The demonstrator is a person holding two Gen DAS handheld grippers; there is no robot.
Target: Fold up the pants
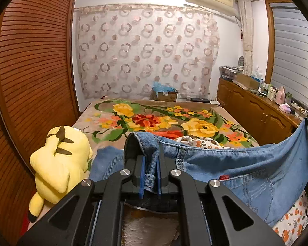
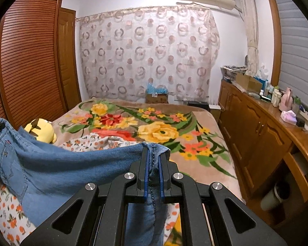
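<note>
Blue denim pants (image 1: 246, 170) hang stretched between my two grippers above the floral bed. My left gripper (image 1: 151, 160) is shut on one end of the waistband, near a belt loop and the red tab pocket. My right gripper (image 2: 154, 160) is shut on the other end of the denim (image 2: 61, 170), with a seam pinched between the blue pads. The pants sag in the middle. In the right wrist view the far end of the pants rises to the left gripper's tip at the left edge.
A floral blanket (image 2: 154, 131) covers the bed. A white cloth with orange print (image 1: 201, 142) lies under the pants. A yellow plush toy (image 1: 61, 160) sits at the left. A wooden cabinet (image 2: 256, 131) with clutter runs along the right, a slatted wardrobe (image 1: 31, 71) along the left.
</note>
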